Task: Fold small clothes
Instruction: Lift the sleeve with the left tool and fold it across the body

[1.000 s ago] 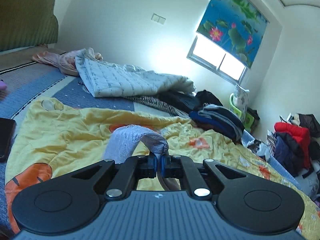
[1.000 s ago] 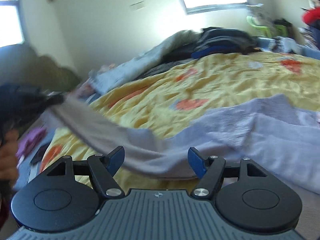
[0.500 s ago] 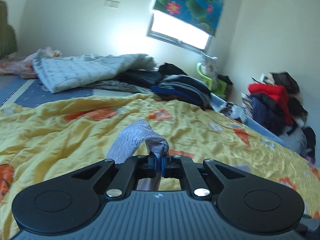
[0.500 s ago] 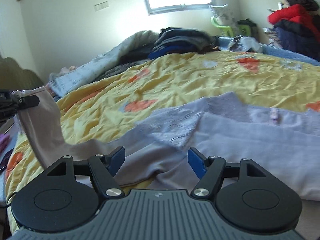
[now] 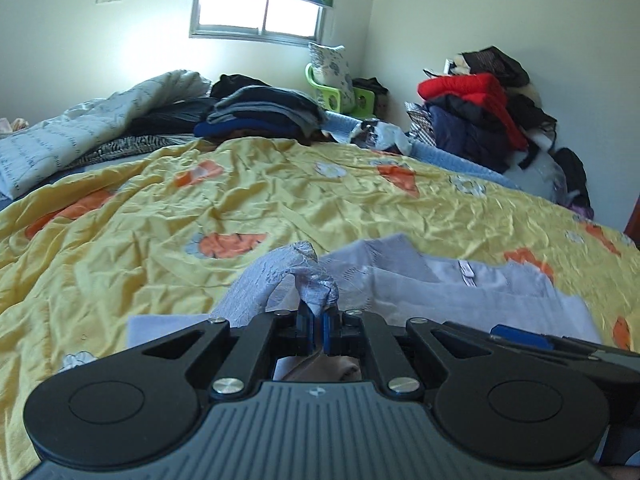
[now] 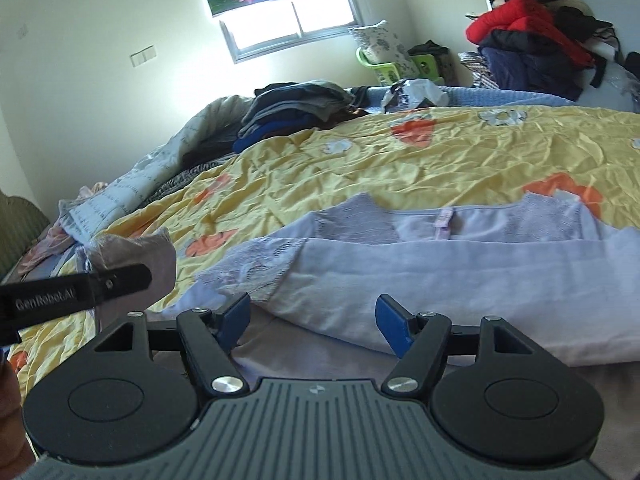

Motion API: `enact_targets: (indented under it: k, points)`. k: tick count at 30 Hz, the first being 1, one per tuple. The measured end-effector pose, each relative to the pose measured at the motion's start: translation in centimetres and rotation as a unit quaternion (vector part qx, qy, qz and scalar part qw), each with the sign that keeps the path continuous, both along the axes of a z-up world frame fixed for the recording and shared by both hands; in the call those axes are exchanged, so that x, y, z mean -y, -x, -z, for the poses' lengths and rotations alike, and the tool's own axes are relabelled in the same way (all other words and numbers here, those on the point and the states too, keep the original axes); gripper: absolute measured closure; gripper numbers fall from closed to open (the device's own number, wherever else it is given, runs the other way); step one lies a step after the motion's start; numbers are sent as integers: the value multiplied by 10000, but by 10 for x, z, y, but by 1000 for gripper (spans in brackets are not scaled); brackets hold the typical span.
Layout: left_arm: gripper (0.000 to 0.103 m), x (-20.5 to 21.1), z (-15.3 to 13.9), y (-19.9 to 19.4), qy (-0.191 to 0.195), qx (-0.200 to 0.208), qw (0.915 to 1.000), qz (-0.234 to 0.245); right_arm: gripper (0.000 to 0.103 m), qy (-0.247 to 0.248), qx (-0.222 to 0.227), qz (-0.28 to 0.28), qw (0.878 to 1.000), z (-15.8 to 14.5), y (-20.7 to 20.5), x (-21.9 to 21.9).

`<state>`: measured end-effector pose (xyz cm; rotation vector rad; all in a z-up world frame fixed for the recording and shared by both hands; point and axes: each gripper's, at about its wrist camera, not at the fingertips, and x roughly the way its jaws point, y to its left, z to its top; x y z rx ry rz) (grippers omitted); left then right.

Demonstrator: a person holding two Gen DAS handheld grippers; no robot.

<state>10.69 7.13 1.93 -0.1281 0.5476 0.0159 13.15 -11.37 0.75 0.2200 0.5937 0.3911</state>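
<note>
Lilac lace-trimmed knit top (image 6: 460, 276) lay spread on the crumpled yellow bedspread with orange prints (image 6: 420, 160), its long axis running left to right across the right wrist view, neckline and label facing the far window. At the left, the left gripper (image 5: 319, 326) was clamped on a lacy sleeve end (image 5: 308, 280); over the last second it had swung that sleeve in from far out at the side, so the sleeve fold looked, by my judgement, about half done. At the right, the right gripper (image 6: 314, 322) hung wide and empty just over the near hem, as it had a second before
</note>
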Motion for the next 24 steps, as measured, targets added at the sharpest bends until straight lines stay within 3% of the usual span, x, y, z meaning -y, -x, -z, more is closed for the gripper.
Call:
enact_targets:
  k: [6, 16, 24]
  points:
    - [98, 22, 2, -7, -212, -8, 9996, 199, 43, 109, 48, 262, 9996, 3, 4, 20]
    - [98, 48, -8, -39, -715, 142, 9968, 332, 43, 11, -19, 607, 9982, 11, 9, 49]
    - [98, 84, -13, -48, -794, 200, 9941, 719, 43, 134, 74, 925, 9956, 12, 12, 66]
